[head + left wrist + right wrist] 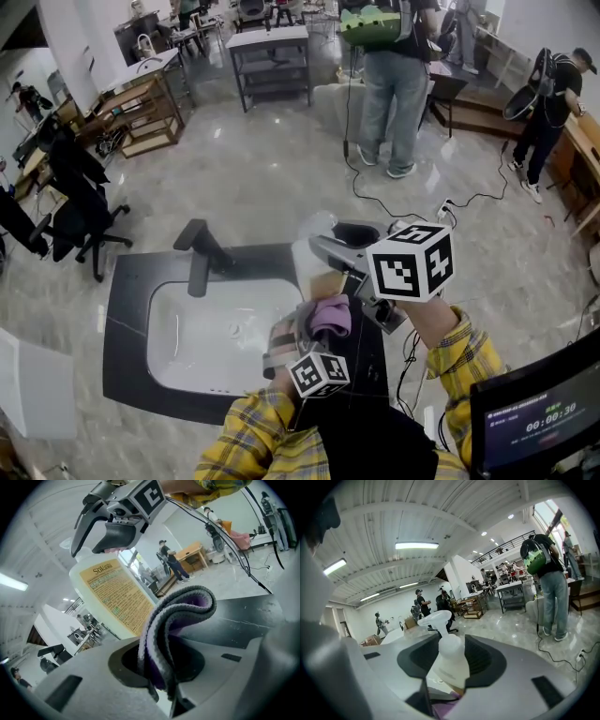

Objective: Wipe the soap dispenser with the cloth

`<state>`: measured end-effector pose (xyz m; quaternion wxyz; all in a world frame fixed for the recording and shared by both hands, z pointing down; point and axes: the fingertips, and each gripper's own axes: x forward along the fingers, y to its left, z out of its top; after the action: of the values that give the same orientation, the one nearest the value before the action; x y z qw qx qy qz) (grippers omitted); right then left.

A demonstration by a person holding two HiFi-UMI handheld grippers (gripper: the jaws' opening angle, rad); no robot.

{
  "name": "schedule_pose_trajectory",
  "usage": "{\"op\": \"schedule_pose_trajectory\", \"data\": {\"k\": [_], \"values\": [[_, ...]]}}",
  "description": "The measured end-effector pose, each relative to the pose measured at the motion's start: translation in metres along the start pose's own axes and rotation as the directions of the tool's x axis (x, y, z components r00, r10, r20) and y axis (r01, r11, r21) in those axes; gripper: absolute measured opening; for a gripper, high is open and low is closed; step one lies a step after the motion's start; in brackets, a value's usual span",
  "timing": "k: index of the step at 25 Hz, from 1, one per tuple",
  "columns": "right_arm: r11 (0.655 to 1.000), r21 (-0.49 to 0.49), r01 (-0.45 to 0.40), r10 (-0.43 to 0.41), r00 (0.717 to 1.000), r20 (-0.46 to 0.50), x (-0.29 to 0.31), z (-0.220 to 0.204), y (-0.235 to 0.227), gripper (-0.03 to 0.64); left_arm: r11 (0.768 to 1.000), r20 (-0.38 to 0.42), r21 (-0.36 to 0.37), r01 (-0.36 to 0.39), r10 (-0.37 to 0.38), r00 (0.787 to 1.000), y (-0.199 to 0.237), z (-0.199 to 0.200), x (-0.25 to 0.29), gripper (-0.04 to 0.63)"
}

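Two grippers engaged. Left gripper (164, 670) pinches the folded cloth (180, 613); right gripper (449, 681) clamps the soap dispenser (450, 660), cloth just beside its label (117, 597).

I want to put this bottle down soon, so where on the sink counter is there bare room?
The black counter left of the white basin is bare. The strip right of the basin is crowded: the left gripper with the cloth and the right gripper with the soap dispenser are over it.
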<state>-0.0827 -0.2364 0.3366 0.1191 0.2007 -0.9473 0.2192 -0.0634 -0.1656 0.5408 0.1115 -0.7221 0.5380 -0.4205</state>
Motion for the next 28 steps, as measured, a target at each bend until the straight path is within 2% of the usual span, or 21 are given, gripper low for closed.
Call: {"op": "schedule_pose_trajectory", "data": {"k": [4, 12, 19, 21, 24, 28], "values": [[0.999, -0.044, -0.001, 0.0, 1.0, -0.018, 0.0, -0.001, 0.0, 0.161, 1.0, 0.036, -0.009, -0.016, 0.016, 0.999, 0.008, 0.004, -0.009, 0.072], [0.994, -0.105, -0.01, 0.004, 0.999, -0.049, 0.001, -0.002, 0.002, 0.16, 0.996, 0.113, -0.082, -0.041, 0.05, 0.992, 0.026, 0.013, -0.035, 0.072], [0.987, -0.16, -0.031, 0.02, 0.997, -0.073, 0.001, -0.004, 0.003, 0.158, 0.986, 0.138, -0.15, -0.066, 0.087, 0.987, 0.042, 0.012, -0.049, 0.072], [0.977, -0.207, -0.04, 0.025, 0.997, -0.075, 0.0, -0.005, 0.005, 0.158, 0.981, 0.139, -0.182, -0.068, 0.094, 0.986, 0.046, 0.011, -0.054, 0.072], [0.944, -0.322, -0.077, 0.055, 0.995, -0.078, -0.006, -0.005, 0.009, 0.156, 0.972, 0.14, -0.225, -0.073, 0.106, 0.984, 0.053, 0.01, -0.058, 0.072], [0.931, -0.341, -0.133, 0.126, 0.991, -0.04, -0.017, 0.005, 0.008, 0.16, 0.957, 0.14, -0.278, -0.081, 0.124, 0.982, 0.061, 0.01, -0.058, 0.072]]}}
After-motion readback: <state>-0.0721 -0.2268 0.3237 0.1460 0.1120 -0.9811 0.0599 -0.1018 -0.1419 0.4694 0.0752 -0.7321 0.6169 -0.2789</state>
